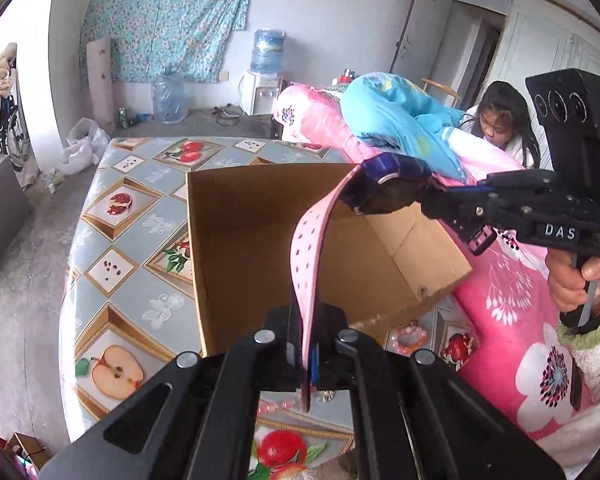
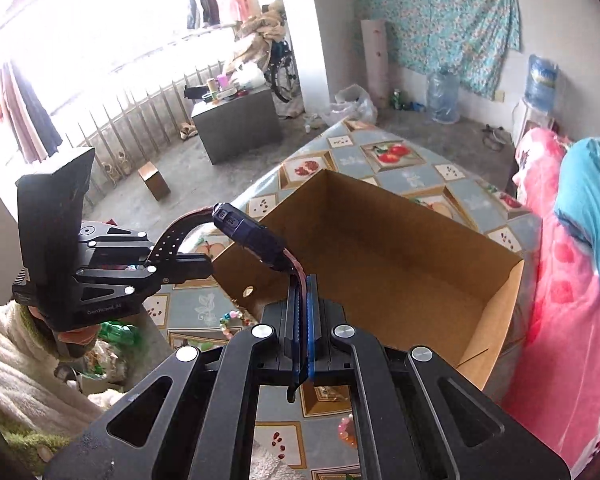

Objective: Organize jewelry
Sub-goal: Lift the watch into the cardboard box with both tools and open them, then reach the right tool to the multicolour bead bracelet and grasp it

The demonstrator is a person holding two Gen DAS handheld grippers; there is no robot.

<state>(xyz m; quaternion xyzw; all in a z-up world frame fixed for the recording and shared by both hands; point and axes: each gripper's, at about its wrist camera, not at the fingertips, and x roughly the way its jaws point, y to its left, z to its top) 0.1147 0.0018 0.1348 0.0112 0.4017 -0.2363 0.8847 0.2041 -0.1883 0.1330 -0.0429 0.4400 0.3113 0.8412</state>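
Left fingers (image 1: 306,360) pinching watch (image 1: 384,188) strap; right fingers (image 2: 302,320) likewise

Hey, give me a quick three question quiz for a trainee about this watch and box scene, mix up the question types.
1. True or false: the watch is held by one strap in each of the two tongs.
2. Multiple choice: the cardboard box is A) closed with a lid, B) open and empty as far as can be seen, C) full of bracelets.
3. Fill in: a beaded bracelet lies on the ____, outside the box.

Key
1. True: the left tongs and the right tongs each pinch a strap.
2. B
3. The fruit-patterned tablecloth.
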